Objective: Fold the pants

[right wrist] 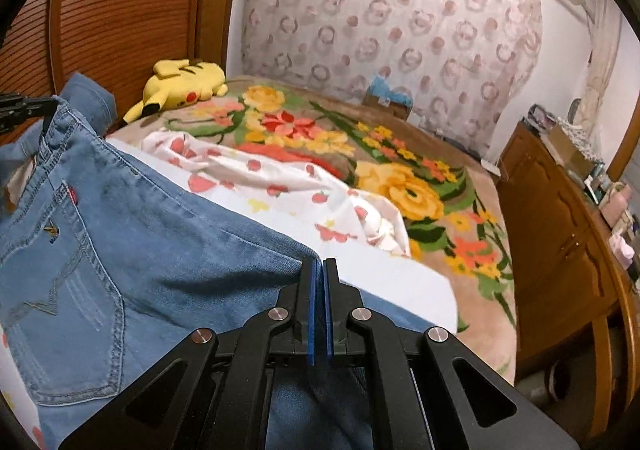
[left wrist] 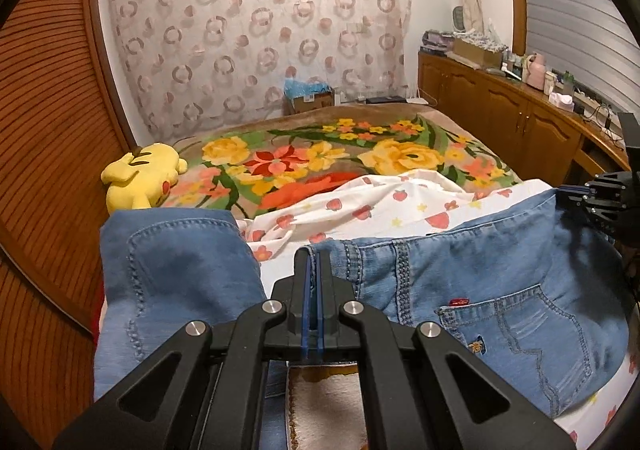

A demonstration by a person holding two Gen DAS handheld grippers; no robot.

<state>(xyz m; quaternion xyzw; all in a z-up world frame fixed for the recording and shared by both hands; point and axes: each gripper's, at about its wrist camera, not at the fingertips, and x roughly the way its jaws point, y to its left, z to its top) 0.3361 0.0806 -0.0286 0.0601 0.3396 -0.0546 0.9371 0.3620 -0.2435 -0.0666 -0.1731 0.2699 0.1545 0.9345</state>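
Scene: bedroom, with a pair of blue denim pants [left wrist: 500,282] held up over the near edge of a bed [right wrist: 472,274] covered by a floral blanket [left wrist: 320,153].
Pants: seat side toward the cameras, a back pocket with a small red tab showing; the waistband runs between the two hands, one side lifted and flopping over at far left in the left wrist view.
Left gripper [left wrist: 313,262]: clenched, its blue pads pressed together on the denim at the waistband edge.
Right gripper [right wrist: 319,270]: clenched likewise, pinching a fold of the denim at the other side of the garment.
Under the pants: a white sheet with strawberry print [right wrist: 280,177] rumpled across the blanket; a plain white layer lies nearer the edge.
Bystanders: a yellow plush toy [left wrist: 138,179] near the wooden headboard, well apart from the denim; a wooden cabinet [left wrist: 500,109] along the wall, cluttered on top.
Done so far: both sides of the garment appear secured and raised; no finished fold is visible.
Left to do: by the look of it, nearly everything, from laying the pants flat to bringing leg over leg and doubling the length. The legs hang out of sight below the frames.
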